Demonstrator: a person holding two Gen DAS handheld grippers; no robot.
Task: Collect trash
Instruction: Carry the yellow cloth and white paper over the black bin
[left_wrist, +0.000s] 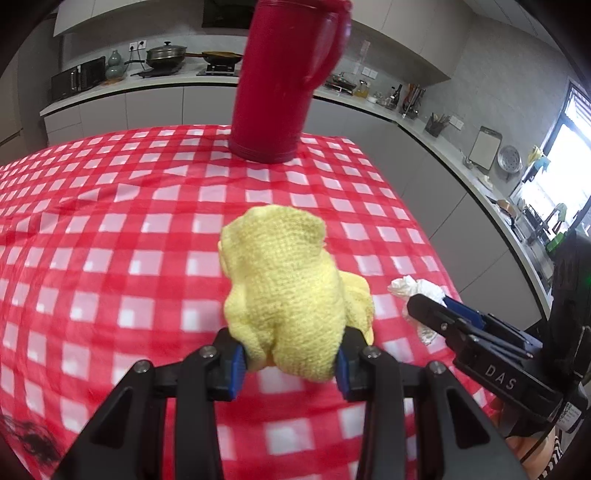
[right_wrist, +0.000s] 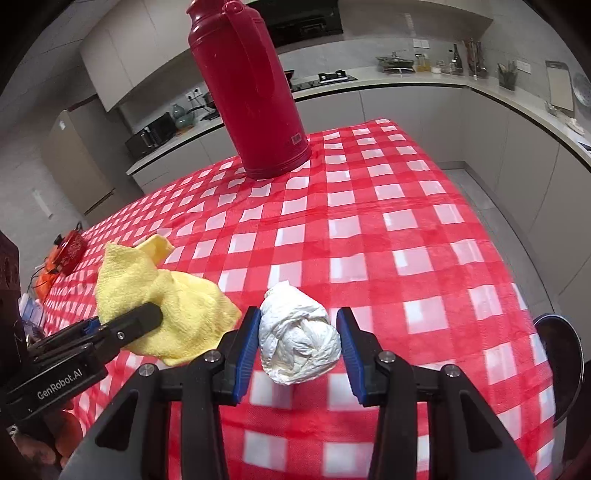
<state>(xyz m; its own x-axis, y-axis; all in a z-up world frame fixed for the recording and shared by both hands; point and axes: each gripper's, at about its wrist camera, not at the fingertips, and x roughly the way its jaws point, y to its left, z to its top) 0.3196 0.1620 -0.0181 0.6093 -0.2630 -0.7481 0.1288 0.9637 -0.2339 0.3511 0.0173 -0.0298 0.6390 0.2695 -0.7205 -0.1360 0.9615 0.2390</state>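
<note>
A crumpled white paper wad lies on the red checked tablecloth. My right gripper is open, its blue pads on either side of the wad; the left pad touches it and the right pad stands a little apart. In the left wrist view the wad shows partly behind the right gripper's fingers. My left gripper is shut on a bunched yellow cloth, which rests on the table. The cloth also shows in the right wrist view, left of the wad.
A tall red thermos stands at the table's far side, also in the left wrist view. A dark round bin rim sits off the table's right edge. Red and orange items lie at the far left. Kitchen counters run behind.
</note>
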